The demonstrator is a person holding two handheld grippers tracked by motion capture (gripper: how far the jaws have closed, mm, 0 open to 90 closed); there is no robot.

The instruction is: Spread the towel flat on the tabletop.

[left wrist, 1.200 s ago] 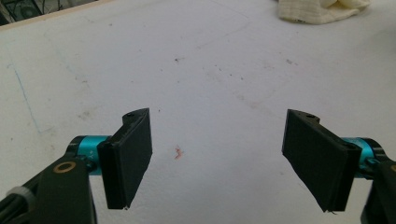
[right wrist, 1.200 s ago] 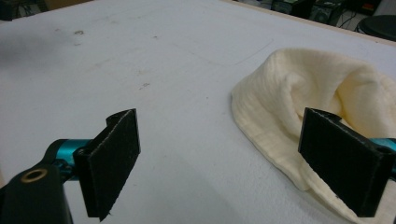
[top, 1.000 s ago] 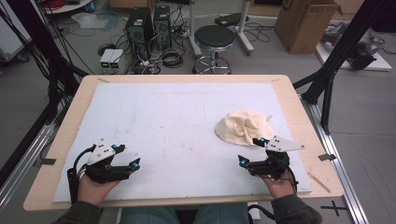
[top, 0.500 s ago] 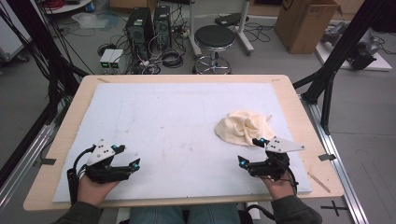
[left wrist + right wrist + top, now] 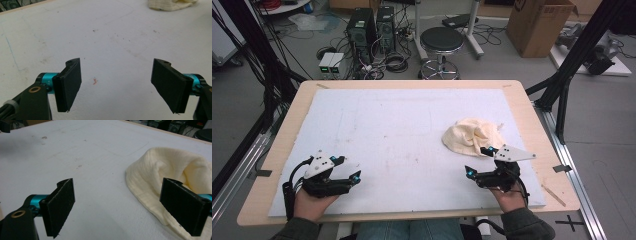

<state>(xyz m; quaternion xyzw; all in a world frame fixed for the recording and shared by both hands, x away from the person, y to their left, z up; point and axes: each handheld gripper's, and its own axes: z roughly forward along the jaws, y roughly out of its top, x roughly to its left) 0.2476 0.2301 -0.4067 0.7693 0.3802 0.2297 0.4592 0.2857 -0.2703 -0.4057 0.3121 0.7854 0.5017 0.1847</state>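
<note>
A crumpled cream cloth (image 5: 473,136) lies at 12 o'clock of the right gripper (image 5: 477,161), jaws spread. The left gripper (image 5: 348,168), also spread, rests well apart on the white mat (image 5: 402,125).

The right gripper (image 5: 120,207) holds its two black jaws wide apart above the white table cover (image 5: 82,160). A crumpled cream cloth (image 5: 170,172) lies on the cover at the right (its weave is finely ribbed). The right-hand jaw stands in front of the cloth's near edge; the left-hand jaw has bare cover behind it.
</note>
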